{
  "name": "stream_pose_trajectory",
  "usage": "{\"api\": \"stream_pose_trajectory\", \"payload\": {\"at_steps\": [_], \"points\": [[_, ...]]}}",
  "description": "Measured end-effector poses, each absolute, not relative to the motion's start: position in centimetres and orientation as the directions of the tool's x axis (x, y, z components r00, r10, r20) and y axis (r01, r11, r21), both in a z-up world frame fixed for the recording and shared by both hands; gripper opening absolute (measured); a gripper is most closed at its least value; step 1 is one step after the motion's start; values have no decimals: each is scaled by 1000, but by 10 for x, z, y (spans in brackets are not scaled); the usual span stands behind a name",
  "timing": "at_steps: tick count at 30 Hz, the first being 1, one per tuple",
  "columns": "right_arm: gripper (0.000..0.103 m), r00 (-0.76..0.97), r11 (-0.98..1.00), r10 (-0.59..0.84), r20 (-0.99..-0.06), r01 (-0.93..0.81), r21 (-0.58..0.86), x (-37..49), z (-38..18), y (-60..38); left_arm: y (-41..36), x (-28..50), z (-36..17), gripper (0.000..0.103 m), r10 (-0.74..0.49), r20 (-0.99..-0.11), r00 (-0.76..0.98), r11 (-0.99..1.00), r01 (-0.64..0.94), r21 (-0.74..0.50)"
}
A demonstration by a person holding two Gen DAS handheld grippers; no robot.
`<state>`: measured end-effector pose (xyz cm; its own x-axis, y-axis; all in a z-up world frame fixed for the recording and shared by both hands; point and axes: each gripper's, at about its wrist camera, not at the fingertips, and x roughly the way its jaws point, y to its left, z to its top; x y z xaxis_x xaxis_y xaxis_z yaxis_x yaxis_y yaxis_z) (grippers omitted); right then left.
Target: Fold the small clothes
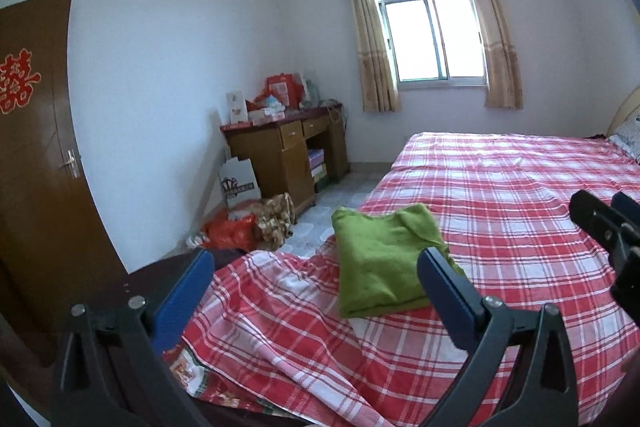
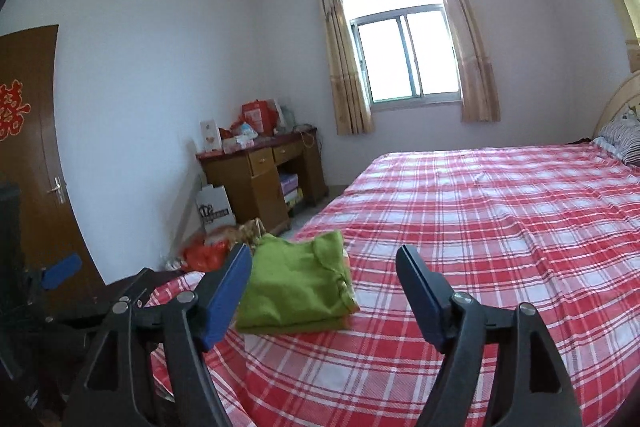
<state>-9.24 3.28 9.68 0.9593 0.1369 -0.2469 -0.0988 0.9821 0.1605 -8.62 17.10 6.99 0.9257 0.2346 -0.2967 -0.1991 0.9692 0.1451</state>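
A small green garment (image 1: 384, 263) lies folded into a neat rectangle on the red-and-white checked bed sheet (image 1: 500, 211), near the bed's foot corner. It also shows in the right wrist view (image 2: 296, 287). My left gripper (image 1: 316, 267) is open and empty, held above the bed just short of the garment. My right gripper (image 2: 324, 263) is open and empty, hovering over the bed beside the garment. The right gripper also shows at the right edge of the left wrist view (image 1: 608, 223).
The bed (image 2: 500, 227) fills the right side, with pillows (image 2: 620, 143) at its head. A wooden desk (image 1: 288, 155) piled with boxes stands by the far wall. Bags (image 1: 248, 223) lie on the floor. A brown door (image 1: 36, 147) is at left.
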Motion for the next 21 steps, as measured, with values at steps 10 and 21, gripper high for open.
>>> {"api": "stream_pose_trajectory", "payload": {"at_steps": [10, 21], "points": [[76, 956, 978, 141, -259, -94, 185, -91, 95, 28, 164, -88, 69, 103, 244, -303, 921, 966, -204, 156], [76, 959, 977, 135, -250, -88, 192, -95, 95, 26, 163, -89, 71, 103, 254, -296, 921, 964, -215, 158]]}}
